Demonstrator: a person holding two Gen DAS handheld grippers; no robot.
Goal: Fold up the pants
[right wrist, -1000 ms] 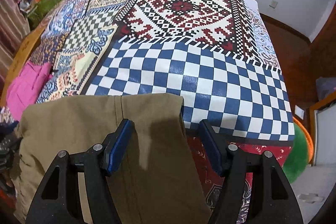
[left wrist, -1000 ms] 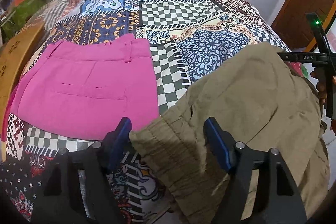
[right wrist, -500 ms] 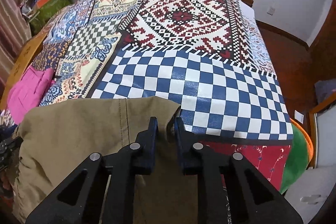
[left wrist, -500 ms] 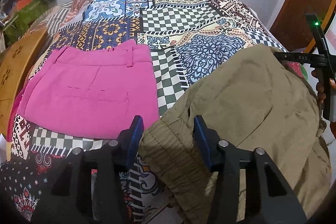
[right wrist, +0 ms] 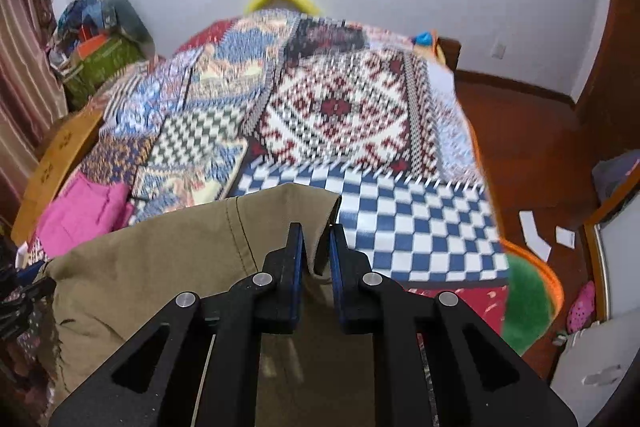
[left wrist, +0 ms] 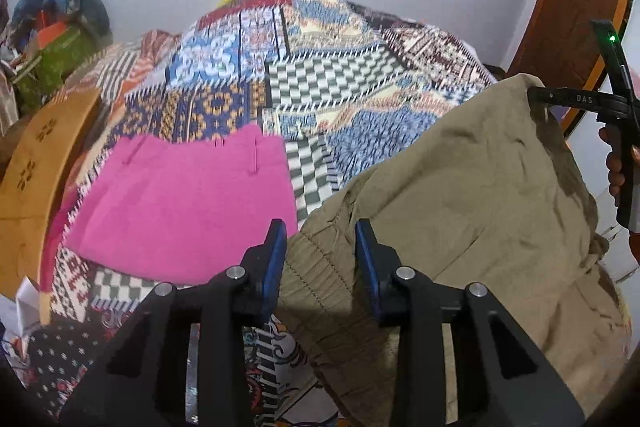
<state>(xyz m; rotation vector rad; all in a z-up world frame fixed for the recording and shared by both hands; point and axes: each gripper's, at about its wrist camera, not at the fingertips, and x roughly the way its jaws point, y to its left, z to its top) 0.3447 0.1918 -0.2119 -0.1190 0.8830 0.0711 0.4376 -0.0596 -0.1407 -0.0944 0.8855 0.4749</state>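
Olive-khaki pants (left wrist: 472, 195) hang lifted above the near edge of a patchwork bedspread (left wrist: 328, 83). My left gripper (left wrist: 321, 247) is shut on their bunched elastic waistband. My right gripper (right wrist: 316, 247) is shut on the opposite corner of the khaki pants (right wrist: 168, 259), its jaws nearly touching. The right gripper also shows in the left wrist view (left wrist: 616, 103) at the far right, held by a hand.
A folded pink garment (left wrist: 188, 211) lies flat on the bed to the left, also seen in the right wrist view (right wrist: 80, 215). A wooden headboard (left wrist: 36, 163) is at left, clutter bags (left wrist: 52, 39) behind it. Wooden floor (right wrist: 532, 143) lies right of the bed.
Both grippers closed on the khaki pants and lifted them. The views tilted upward and show more wall.
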